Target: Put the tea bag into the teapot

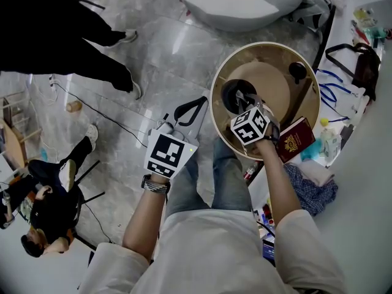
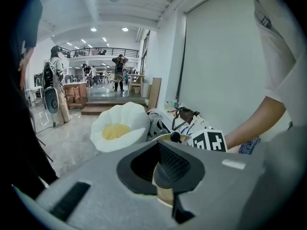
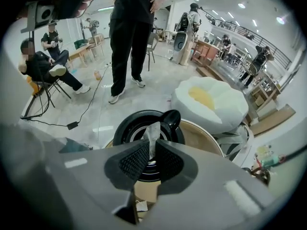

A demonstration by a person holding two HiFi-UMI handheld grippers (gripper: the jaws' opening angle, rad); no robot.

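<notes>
In the head view a black teapot (image 1: 237, 94) stands open on a round wooden table (image 1: 306, 106). My right gripper (image 1: 245, 105), under its marker cube, points steeply down right over the pot's mouth. The right gripper view shows that gripper (image 3: 152, 153) shut on a pale tea bag (image 3: 153, 134). The bag sticks up between the pads, above the teapot (image 3: 125, 128). My left gripper (image 1: 197, 108) hovers left of the table, beside the rim. Its jaws (image 2: 159, 165) meet with nothing between them.
A black knobbed lid (image 1: 298, 71) lies on the table's far side and a red booklet (image 1: 296, 138) near its front edge. A cluttered white counter (image 1: 367, 182) runs along the right. A white beanbag (image 1: 245, 5) lies beyond the table. People stand and sit at the left (image 1: 61, 35).
</notes>
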